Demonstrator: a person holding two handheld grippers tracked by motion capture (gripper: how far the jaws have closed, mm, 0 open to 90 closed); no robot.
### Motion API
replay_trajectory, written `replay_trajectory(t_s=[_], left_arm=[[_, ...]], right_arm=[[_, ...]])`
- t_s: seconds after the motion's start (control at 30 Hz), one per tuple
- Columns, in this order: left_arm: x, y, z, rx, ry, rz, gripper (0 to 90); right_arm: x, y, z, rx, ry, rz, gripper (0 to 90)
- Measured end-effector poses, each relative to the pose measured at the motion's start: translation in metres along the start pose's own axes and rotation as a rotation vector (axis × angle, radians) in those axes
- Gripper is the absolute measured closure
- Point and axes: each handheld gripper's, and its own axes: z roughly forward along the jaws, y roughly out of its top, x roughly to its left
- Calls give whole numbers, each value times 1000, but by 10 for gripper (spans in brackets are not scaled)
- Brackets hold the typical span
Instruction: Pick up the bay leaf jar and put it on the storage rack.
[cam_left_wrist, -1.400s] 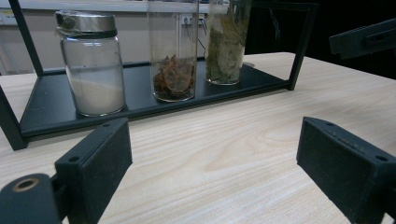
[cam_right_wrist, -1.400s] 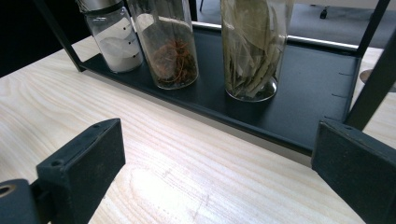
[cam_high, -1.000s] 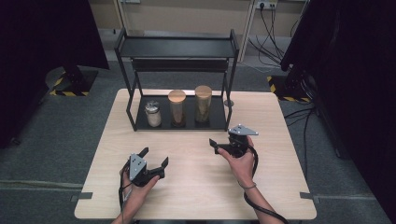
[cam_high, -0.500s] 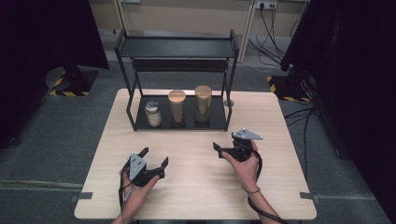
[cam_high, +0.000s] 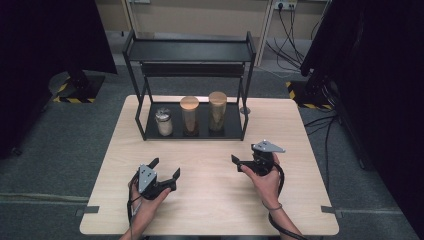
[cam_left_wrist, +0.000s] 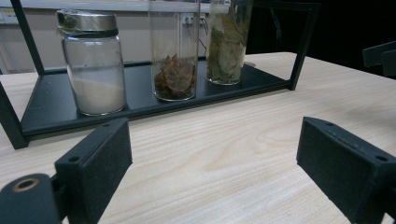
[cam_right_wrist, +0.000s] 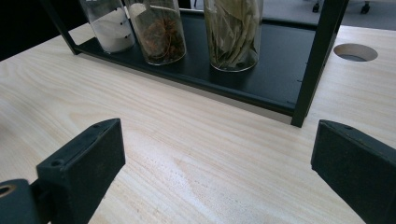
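The right gripper (cam_high: 239, 163) has drawn back toward the person, jaws apart and empty like the left gripper's (cam_high: 165, 168). The three jars (cam_high: 190, 116) stand untouched on the rack's (cam_high: 243, 131) bottom shelf, so no reach has begun.

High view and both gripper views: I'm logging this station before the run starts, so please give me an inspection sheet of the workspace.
Surface: light wooden table, bare in front; round cable hole near the rack's right post.
Job's things: black two-tier rack; on its lower tray stand a short jar of white powder, a tall jar of brown spice and a tall jar of dried leaves, all upright.
Clutter: nothing seen.
Grippers: left gripper and right gripper both open, holding nothing, short of the rack.
Cables: a gripper cable at the right wrist; leads from a wall socket.
Surroundings: grey floor, dark curtains at both sides.
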Motion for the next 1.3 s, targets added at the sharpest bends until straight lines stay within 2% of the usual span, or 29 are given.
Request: replay_trajectory(t_s=[0.87,1.3], left_arm=[[0,0,0,-1,0,1,98],[0,0,0,-3,1,2,98]], right_arm=[[-3,-16,-16,-13,1,-3,30],[-7,-25,-25,-29,-17,8,30]])
